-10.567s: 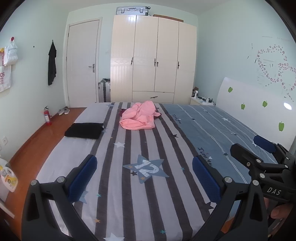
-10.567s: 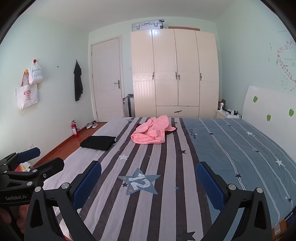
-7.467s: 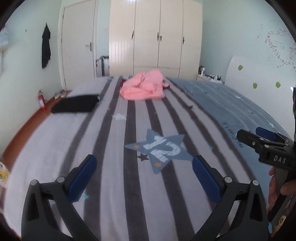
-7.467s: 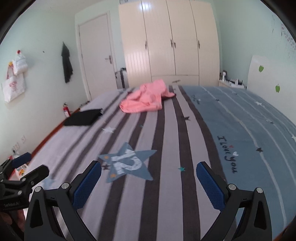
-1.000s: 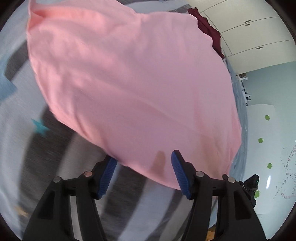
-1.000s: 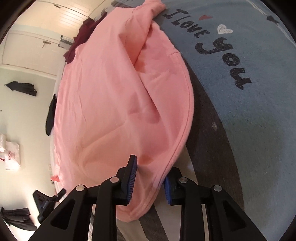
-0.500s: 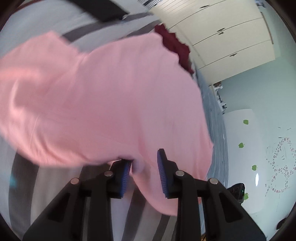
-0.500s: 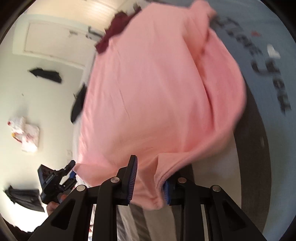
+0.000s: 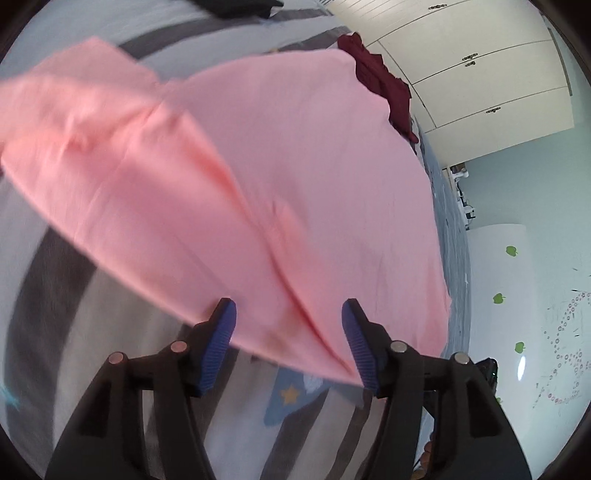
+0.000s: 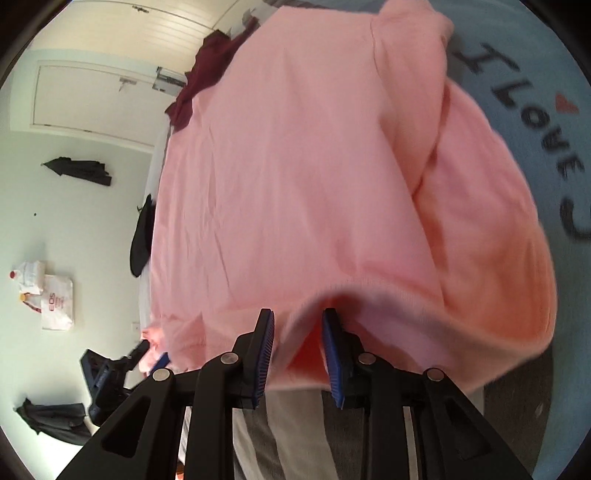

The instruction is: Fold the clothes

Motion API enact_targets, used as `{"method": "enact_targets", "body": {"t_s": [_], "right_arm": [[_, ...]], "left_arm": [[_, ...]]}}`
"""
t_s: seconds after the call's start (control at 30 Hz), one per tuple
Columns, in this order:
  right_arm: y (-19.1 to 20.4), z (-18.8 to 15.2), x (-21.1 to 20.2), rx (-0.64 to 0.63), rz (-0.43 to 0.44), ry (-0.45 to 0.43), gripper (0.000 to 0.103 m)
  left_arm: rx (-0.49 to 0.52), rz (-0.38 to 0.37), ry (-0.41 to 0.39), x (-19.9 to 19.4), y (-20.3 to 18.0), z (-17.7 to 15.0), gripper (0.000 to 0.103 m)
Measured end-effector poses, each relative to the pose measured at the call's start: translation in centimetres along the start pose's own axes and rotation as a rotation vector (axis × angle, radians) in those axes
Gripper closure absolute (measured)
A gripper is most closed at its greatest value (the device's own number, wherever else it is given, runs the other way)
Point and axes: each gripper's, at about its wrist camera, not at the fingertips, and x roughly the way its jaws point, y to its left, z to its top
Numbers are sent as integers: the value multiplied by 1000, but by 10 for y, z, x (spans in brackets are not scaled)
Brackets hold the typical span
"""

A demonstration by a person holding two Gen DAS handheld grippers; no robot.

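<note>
the pink garment (image 9: 280,177) is spread wide over the striped bed (image 9: 110,332) and fills most of both wrist views; in our right wrist view it (image 10: 314,166) runs from the hem just in front of our fingers toward 12 o'clock. its near hem bunches up into a raised fold between the right gripper (image 10: 297,354) fingers. those blue-padded fingers (image 10: 264,350) stand a little apart with the fold of hem between them; we cannot tell whether the pads actually pinch the cloth.

in the left wrist view the left gripper (image 9: 290,347) has its fingers (image 9: 218,339) spread wide, released, with the garment's edge lying across the gap at 12 o'clock from them and no cloth clamped. the picture there is blurred along the hem. under that edge, at 6 o'clock of the garment, a blue star patch (image 9: 291,395) on the bedcover shows between the fingers.

at 1 o'clock of the garment in the left view lies a dark red garment (image 9: 384,88), touching the pink one's far edge. a black folded garment (image 9: 236,7) sits at 12 o'clock near the frame's top. beyond stand the cream wardrobe (image 9: 480,74) and the white headboard (image 9: 498,288) with green apple stickers at 3 o'clock.

in the right view the blue part of the bedcover carries dark lettering (image 10: 532,110) at 2 o'clock, just beside the garment. the left gripper (image 10: 147,360) shows at 8 o'clock by the hem's far corner.
</note>
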Motion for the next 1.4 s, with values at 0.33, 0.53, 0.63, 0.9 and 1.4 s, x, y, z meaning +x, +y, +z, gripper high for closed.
{"method": "enact_targets", "body": {"t_s": [0.33,0.53,0.63,0.9,1.4], "right_arm": [[9,0,16,37,22,2,78],[3,-13,9,7,0,17,78],[0,-11,9,15,1,-10,78],[3,-6,8,2,-55,-57,86],[127,-29,-117,-318,-139,-340,100]], "left_arm": [[97,7,38,34,-24,13,46],[119,10,28,42,-28,24,46],[174,8,12,44,-39,29,75],[199,58,36,55,-44,41,98],[406,-26,-208,-76,-157,80,100]]}}
